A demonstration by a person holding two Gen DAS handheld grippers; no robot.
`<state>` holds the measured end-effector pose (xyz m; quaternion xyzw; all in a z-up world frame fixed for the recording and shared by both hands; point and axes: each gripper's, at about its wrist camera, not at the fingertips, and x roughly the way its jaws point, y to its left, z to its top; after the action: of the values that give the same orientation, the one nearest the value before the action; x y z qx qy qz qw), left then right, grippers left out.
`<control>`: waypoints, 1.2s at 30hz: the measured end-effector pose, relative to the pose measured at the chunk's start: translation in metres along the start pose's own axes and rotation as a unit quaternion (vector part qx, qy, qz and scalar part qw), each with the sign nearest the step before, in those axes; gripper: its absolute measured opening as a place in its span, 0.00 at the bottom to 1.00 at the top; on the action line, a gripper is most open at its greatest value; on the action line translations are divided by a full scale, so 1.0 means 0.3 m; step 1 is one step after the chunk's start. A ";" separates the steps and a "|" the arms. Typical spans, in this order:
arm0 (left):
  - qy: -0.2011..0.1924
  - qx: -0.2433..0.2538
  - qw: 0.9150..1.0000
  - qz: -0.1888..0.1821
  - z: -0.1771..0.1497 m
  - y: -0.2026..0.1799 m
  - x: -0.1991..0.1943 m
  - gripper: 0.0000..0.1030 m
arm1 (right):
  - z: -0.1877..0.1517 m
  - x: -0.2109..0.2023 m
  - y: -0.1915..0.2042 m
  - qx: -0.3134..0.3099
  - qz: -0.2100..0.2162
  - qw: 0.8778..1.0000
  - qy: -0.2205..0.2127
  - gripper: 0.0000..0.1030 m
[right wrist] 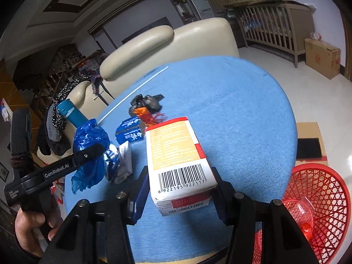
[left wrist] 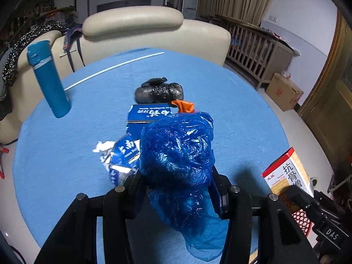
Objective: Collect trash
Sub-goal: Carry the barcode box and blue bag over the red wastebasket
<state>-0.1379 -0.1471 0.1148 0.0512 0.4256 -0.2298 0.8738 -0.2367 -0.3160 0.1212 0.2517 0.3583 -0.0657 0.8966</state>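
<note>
My left gripper is shut on a crumpled blue plastic bag, lifted above the round blue table; the same bag hangs from that gripper in the right wrist view. My right gripper is shut on a white, orange and red carton with a barcode, also held above the table; this carton shows at the right of the left wrist view. On the table lie blue boxes, torn blue packaging, a black crumpled bag and an orange wrapper.
A red mesh basket stands beside the table at the right, with something red in it. A teal bottle stands at the table's left; a thin white rod lies at the back. Cream sofa behind. Cardboard box on the floor.
</note>
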 end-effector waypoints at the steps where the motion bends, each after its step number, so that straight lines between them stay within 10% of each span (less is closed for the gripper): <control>1: -0.003 -0.002 1.000 0.000 -0.002 0.006 -0.010 0.50 | 0.003 -0.010 0.010 -0.003 0.000 1.000 -0.003 0.53; 36: -0.002 0.140 0.987 -0.081 -0.104 -0.467 -0.043 0.50 | -0.119 -0.432 -0.415 0.081 -0.127 0.986 -0.072 0.53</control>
<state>-0.2297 -0.2580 0.1198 0.1382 0.3898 -0.3573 0.8375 -0.3909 -0.4138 0.1364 0.2705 0.3158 -0.2259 0.8809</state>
